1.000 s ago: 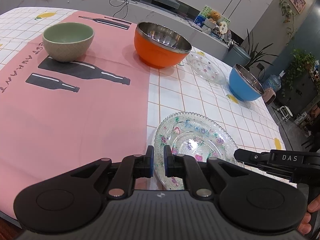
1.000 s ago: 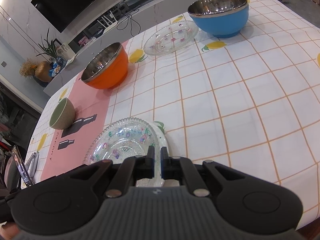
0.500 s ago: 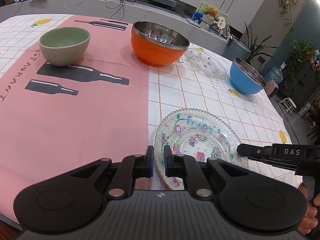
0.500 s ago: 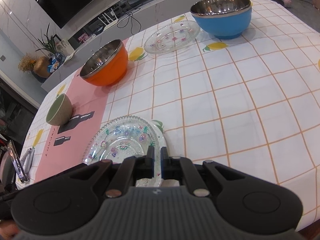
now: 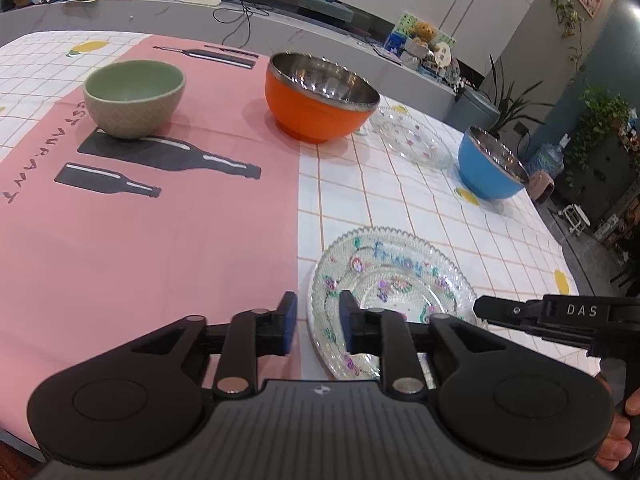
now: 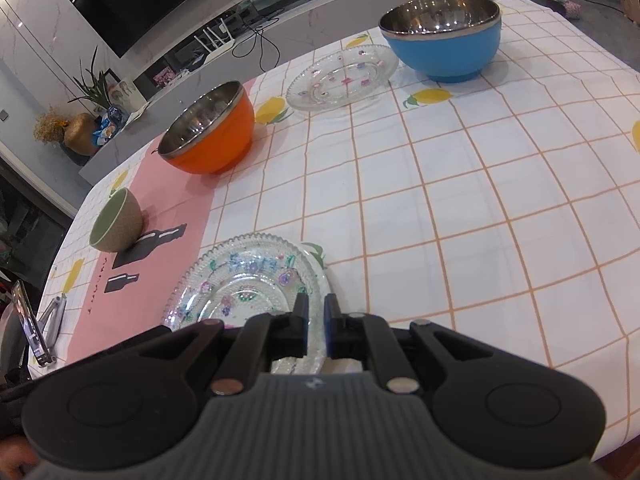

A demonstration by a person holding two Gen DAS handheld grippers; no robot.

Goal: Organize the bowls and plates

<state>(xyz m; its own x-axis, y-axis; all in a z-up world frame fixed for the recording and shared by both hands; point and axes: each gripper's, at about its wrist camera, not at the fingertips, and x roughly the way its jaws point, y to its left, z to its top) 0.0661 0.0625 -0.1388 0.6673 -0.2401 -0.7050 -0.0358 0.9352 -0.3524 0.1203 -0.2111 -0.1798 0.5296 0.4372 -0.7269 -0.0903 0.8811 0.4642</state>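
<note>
A patterned glass plate [image 5: 400,272] [image 6: 248,280] lies flat on the checked tablecloth near the front edge. My left gripper [image 5: 318,320] is at its left rim. Its jaws are opening, with the rim between the pads, untouched. My right gripper [image 6: 316,324] is at the plate's right rim, its jaws opening by a narrow gap in which the rim shows. Farther back stand a green bowl [image 5: 132,100] [image 6: 116,220], an orange steel-lined bowl [image 5: 320,108] [image 6: 212,140], a second glass plate [image 5: 412,144] [image 6: 344,76] and a blue bowl [image 5: 488,172] [image 6: 444,48].
A pink runner [image 5: 160,240] with bottle prints covers the left part of the table. A phone on a stand [image 6: 28,320] is at the table's left edge. A grey counter [image 5: 120,12] with cables and a router runs behind the table.
The left jaws have parted from shut to a clear gap around the plate's rim. The right jaws have widened only slightly. Neither hand nor the plate has moved.
</note>
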